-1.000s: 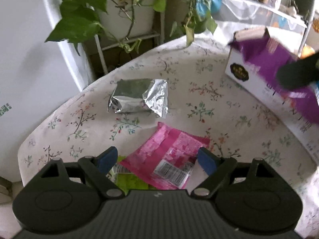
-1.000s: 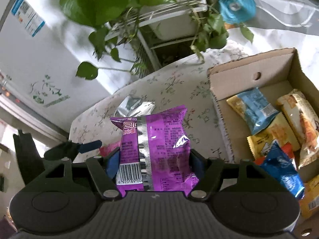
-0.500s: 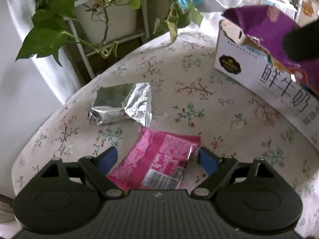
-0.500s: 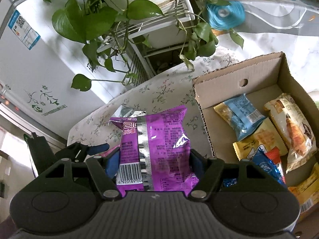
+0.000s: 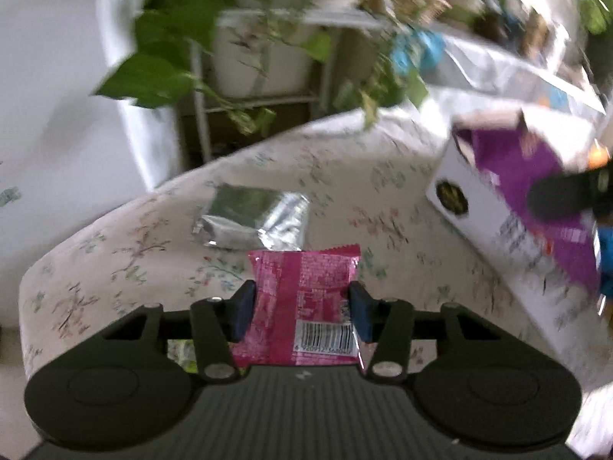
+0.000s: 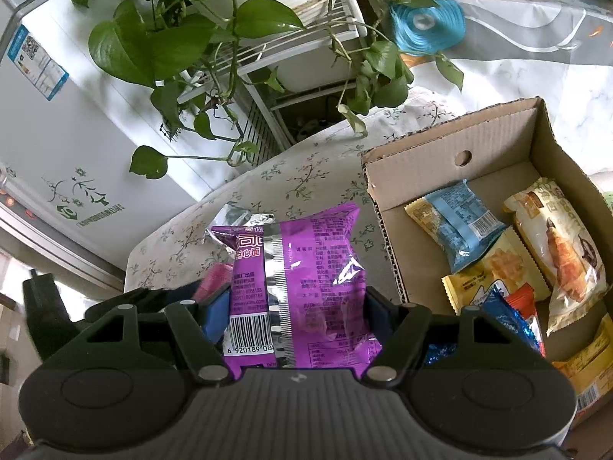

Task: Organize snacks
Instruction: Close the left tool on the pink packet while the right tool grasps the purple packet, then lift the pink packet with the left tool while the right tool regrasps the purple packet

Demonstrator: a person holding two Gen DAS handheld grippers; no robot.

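My left gripper [image 5: 302, 308] is shut on a pink snack packet [image 5: 306, 291] and holds it just above the floral tablecloth [image 5: 367, 176]. A silver foil packet [image 5: 253, 218] lies on the cloth beyond it. My right gripper [image 6: 293, 312] is shut on a purple snack bag [image 6: 302, 280] and holds it left of the open cardboard box [image 6: 417, 161]. The box holds several snack packets, among them a blue one [image 6: 459, 222] and a croissant bag [image 6: 563, 249]. The purple bag [image 5: 536, 176] and the box [image 5: 482, 211] also show at the right of the left wrist view.
A plant rack [image 6: 291, 53] with trailing green leaves stands behind the table. A white fridge [image 6: 57, 115] is at the left. A green packet [image 5: 184, 352] lies under the left gripper. A blue ribbon roll [image 6: 425, 25] sits on the rear table.
My left gripper's jaws have closed on the pink packet and lifted it with fast motion. My right gripper has carried the purple bag closer to the box.
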